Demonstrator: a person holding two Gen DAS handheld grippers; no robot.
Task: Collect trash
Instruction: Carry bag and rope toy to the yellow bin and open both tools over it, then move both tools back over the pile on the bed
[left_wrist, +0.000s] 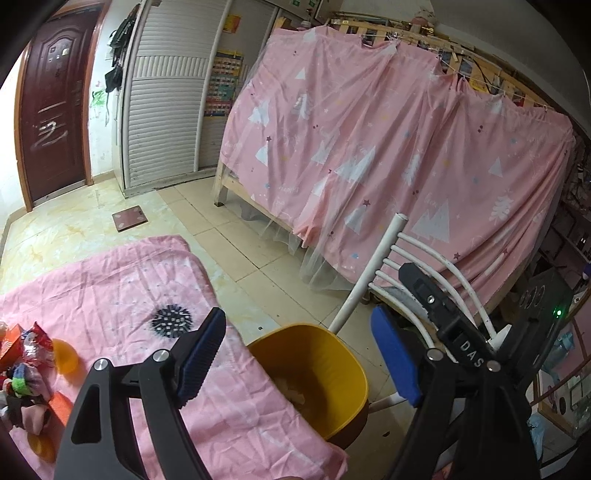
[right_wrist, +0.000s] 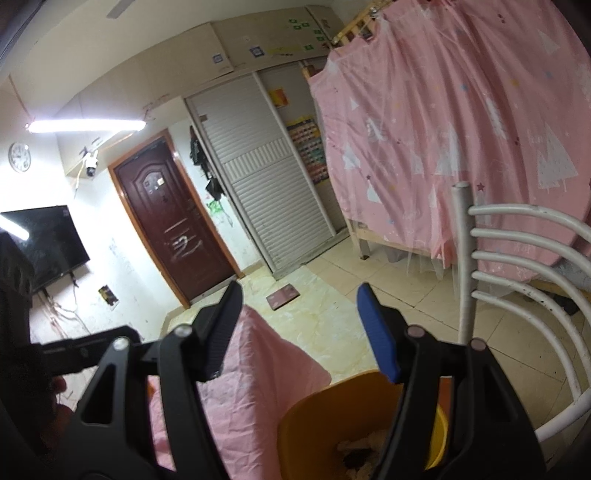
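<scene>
A yellow bin (left_wrist: 321, 373) stands on a white chair beside the table with the pink cloth (left_wrist: 122, 295); crumpled paper lies inside it. The bin also shows in the right wrist view (right_wrist: 325, 421), with trash at its bottom. My left gripper (left_wrist: 299, 354) is open and empty, above the bin's rim. My right gripper (right_wrist: 299, 328) is open and empty, above the bin and the cloth's corner; its body shows in the left wrist view (left_wrist: 454, 332). Colourful wrappers and trash (left_wrist: 26, 362) lie on the cloth at the far left, with an orange cup (left_wrist: 65, 356).
The white metal chair back (right_wrist: 517, 266) rises right of the bin. A bed draped in pink curtain (left_wrist: 388, 158) fills the right. A small scale (left_wrist: 130, 218) lies on the tiled floor. A brown door (right_wrist: 173, 229) and a louvred wardrobe (right_wrist: 266, 192) stand at the back.
</scene>
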